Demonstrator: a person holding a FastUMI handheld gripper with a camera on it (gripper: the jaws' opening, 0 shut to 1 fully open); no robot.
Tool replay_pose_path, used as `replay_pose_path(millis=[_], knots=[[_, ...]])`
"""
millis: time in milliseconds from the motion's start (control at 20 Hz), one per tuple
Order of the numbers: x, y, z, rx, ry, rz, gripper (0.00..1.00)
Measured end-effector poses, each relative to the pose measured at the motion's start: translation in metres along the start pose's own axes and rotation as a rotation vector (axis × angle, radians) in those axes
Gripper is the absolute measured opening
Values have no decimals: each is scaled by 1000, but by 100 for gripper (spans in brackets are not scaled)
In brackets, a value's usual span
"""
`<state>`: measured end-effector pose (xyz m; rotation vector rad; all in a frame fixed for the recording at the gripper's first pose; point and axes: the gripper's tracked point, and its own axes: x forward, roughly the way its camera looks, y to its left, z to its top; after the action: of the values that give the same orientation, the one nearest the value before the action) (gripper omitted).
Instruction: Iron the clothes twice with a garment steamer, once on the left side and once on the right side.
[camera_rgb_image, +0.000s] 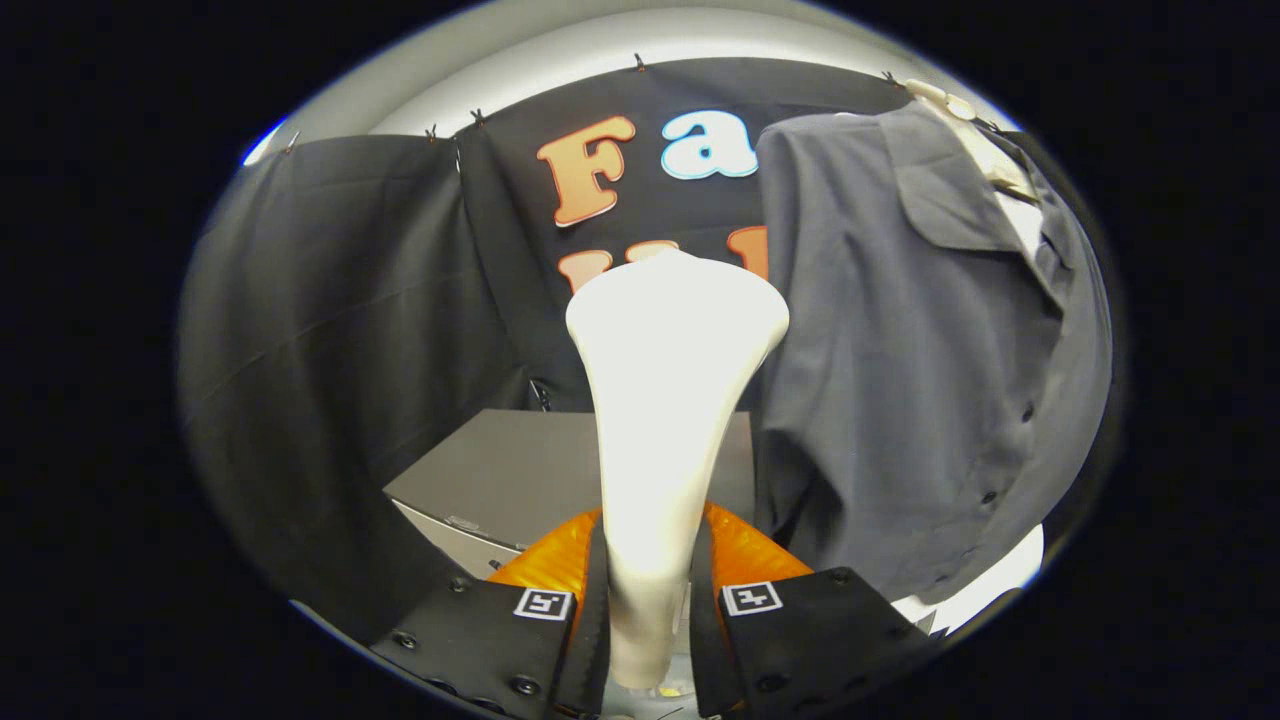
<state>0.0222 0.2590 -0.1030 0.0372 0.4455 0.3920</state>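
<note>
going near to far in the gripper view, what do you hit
gripper with both fingers pressed on the steamer's handle → white garment steamer rising between them → grey box behind it → black cloth wall

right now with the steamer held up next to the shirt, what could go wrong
1. The gripper clamps only the narrow handle of the garment steamer; its wide head stands well beyond the fingers, so it may tilt or slip during a sweep.
2. The head sits beside the grey shirt, not facing it, so a pass may miss the fabric.
3. The shirt hangs loosely and could swing away.

Tongs (648, 600) around steamer (668, 400) (upright)
</note>
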Motion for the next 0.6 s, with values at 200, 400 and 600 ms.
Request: replay_pose_path(millis=[200, 400, 600], knots=[[-35, -27, 13, -9, -66, -36, 41], [-66, -57, 21, -2, -113, -78, 40], [-82, -96, 26, 12, -140, -144, 41]])
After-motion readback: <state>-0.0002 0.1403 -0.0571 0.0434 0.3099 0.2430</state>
